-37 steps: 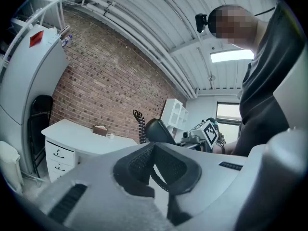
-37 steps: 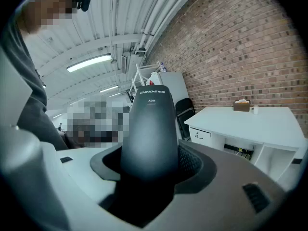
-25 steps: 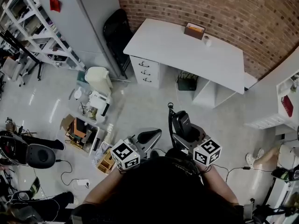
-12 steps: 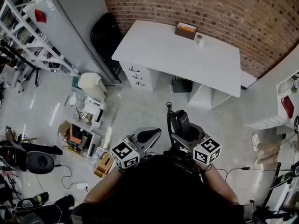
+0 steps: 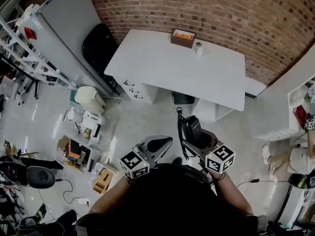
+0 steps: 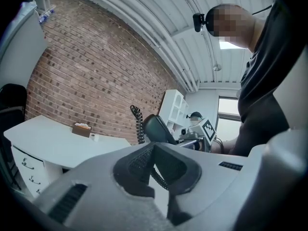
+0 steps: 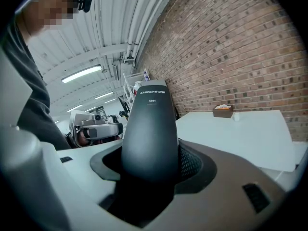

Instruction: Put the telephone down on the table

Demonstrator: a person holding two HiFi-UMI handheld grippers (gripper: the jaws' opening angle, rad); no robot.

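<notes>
While the right hand-held gripper (image 7: 149, 177) was clamped mid-body on the telephone (image 7: 149, 124), likely rigid, light and slick, with a trailing cord (image 5: 179, 132), the left hand-held gripper (image 6: 154, 172) was closed and empty.

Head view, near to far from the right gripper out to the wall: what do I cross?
right gripper → telephone → floor → table → box → brick wall
</notes>
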